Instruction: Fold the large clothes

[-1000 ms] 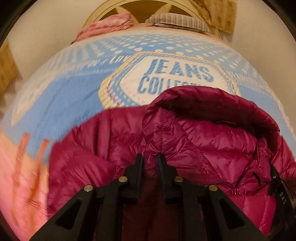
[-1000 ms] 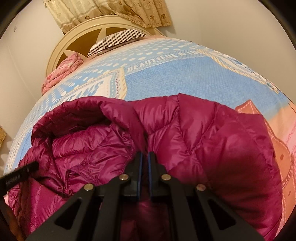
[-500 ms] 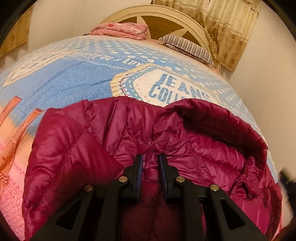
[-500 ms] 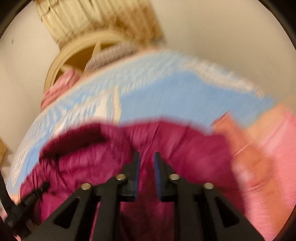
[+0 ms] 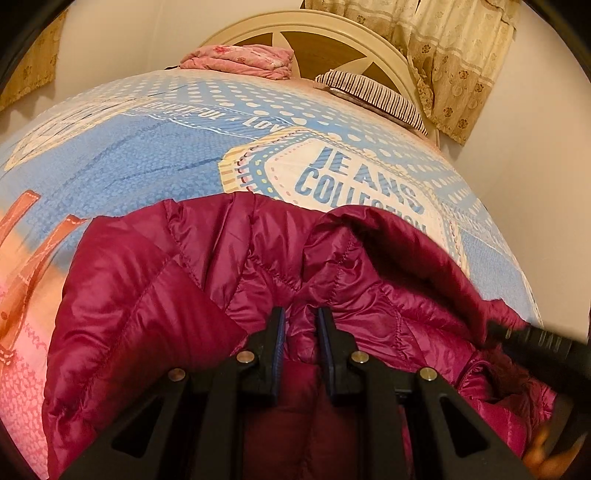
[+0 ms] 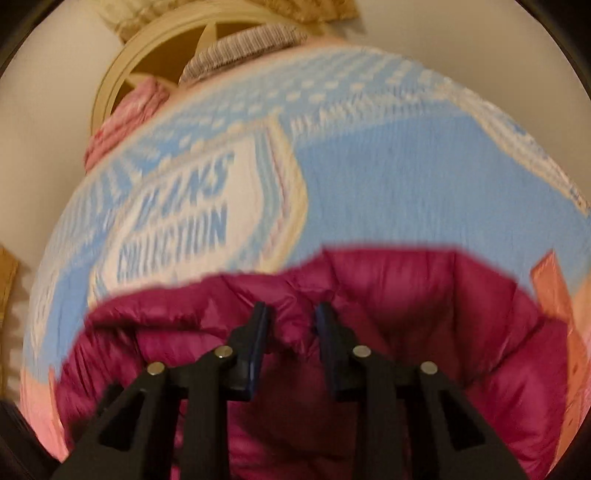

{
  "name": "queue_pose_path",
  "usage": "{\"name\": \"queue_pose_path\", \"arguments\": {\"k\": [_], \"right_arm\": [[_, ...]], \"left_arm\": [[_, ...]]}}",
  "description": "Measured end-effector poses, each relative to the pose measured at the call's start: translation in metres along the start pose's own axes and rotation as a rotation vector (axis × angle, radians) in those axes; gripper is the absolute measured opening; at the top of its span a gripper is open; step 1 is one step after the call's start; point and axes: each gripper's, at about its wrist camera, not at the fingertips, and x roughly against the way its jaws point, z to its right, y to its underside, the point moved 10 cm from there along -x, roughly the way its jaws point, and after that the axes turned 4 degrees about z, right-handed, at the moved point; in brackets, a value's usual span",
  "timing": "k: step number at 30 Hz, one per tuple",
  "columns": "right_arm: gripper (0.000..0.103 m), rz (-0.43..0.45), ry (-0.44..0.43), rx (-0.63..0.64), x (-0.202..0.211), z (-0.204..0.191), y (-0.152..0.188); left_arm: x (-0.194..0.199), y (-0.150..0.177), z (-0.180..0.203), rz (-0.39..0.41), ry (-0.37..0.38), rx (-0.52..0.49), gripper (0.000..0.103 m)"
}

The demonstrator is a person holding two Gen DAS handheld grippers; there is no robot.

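Magenta puffer jacket (image 5: 155, 302) pinched in left gripper (image 5: 300, 314); right gripper (image 6: 290, 310) fingers have just spread free.

jacket (image 5: 155, 302) on bedspread (image 5: 147, 155), at its 6 o'clock end | headboard (image 5: 332, 29) at 12 o'clock behind bed | folded blanket (image 5: 240, 59) at 11 o'clock on bed | pillow (image 5: 373, 96) at 1 o'clock beside blanket | curtain (image 5: 450, 55) at 2 o'clock behind pillow

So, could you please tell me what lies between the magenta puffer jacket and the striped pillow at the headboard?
In the left wrist view, only the blue printed bedspread lies between the jacket and the striped pillow.
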Motion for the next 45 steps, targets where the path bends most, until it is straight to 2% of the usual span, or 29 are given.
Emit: {"name": "queue_pose_path", "arguments": {"k": [2,4,6,9,12,13,14,16,17,18,20,22,23,25,27,29,32,35,37,38,39,45], "right_arm": [[0.027,0.011,-0.01,0.023,0.001,0.004,0.011],[0.027,0.066,-0.012,0.096,0.003,0.004,0.018],[0.027,0.118,0.019,0.19,0.004,0.0,0.021],[0.027,0.13,0.041,0.22,0.006,-0.003,0.02],[0.027,0.142,0.026,0.211,0.007,-0.003,0.018],[0.027,0.144,0.02,0.206,0.008,-0.002,0.017],[0.028,0.145,0.018,0.206,0.008,-0.002,0.017],[0.029,0.146,0.018,0.217,0.007,-0.005,0.017],[0.029,0.147,0.023,0.226,0.008,-0.006,0.018],[0.029,0.148,0.028,0.231,0.009,-0.006,0.018],[0.029,0.149,0.029,0.234,0.006,-0.008,0.017],[0.029,0.15,0.006,0.215,0.006,-0.006,0.017],[0.029,0.151,-0.007,0.205,0.007,-0.005,0.017],[0.029,0.152,-0.028,0.19,0.007,-0.003,0.016],[0.029,0.151,-0.034,0.188,0.007,-0.004,0.016],[0.03,0.151,-0.036,0.187,0.007,-0.005,0.016],[0.031,0.151,-0.061,0.165,0.008,-0.004,0.015],[0.031,0.177,-0.1,0.088,0.019,0.007,0.012],[0.023,0.196,-0.134,-0.016,0.024,0.023,0.011],[0.012,0.172,-0.144,-0.067,0.02,0.032,0.014],[0.007,0.156,-0.137,-0.09,0.017,0.036,0.015],[0.005,0.146,-0.034,-0.014,0.009,0.029,0.01]], "left_arm": [[0.0,0.0,-0.001,-0.004,0.017,0.01,0.02],[0.002,0.0,0.0,-0.026,0.062,0.031,0.02],[0.01,-0.003,0.0,-0.065,0.073,0.001,0.02],[0.037,-0.024,-0.001,0.005,0.019,-0.073,0.02],[0.054,-0.06,0.024,0.051,0.054,-0.135,0.025],[0.053,-0.069,0.033,0.052,0.068,-0.144,0.034],[0.049,-0.079,0.045,0.047,0.088,-0.155,0.048],[0.032,-0.096,0.069,0.03,0.116,-0.181,0.06],[0.018,-0.1,0.081,0.022,0.105,-0.209,0.06],[0.005,-0.098,0.086,0.009,0.077,-0.229,0.06],[-0.027,-0.082,0.079,-0.073,-0.041,-0.264,0.06],[-0.044,-0.056,0.051,-0.16,-0.181,-0.262,0.06],[-0.047,-0.047,0.039,-0.18,-0.211,-0.251,0.062],[-0.049,-0.027,0.023,-0.176,-0.176,-0.205,0.066],[-0.042,-0.02,0.019,-0.101,-0.15,-0.227,0.068],[-0.042,-0.018,0.02,-0.066,-0.153,-0.232,0.069],[-0.048,-0.02,0.022,-0.057,-0.176,-0.252,0.074],[-0.049,-0.021,0.021,-0.056,-0.164,-0.247,0.075],[-0.049,-0.021,0.019,-0.055,-0.155,-0.24,0.076],[-0.05,-0.022,0.02,-0.054,-0.153,-0.238,0.076],[-0.049,-0.021,0.021,-0.053,-0.149,-0.235,0.076],[-0.049,-0.019,0.024,-0.05,-0.169,-0.261,0.076]]}}
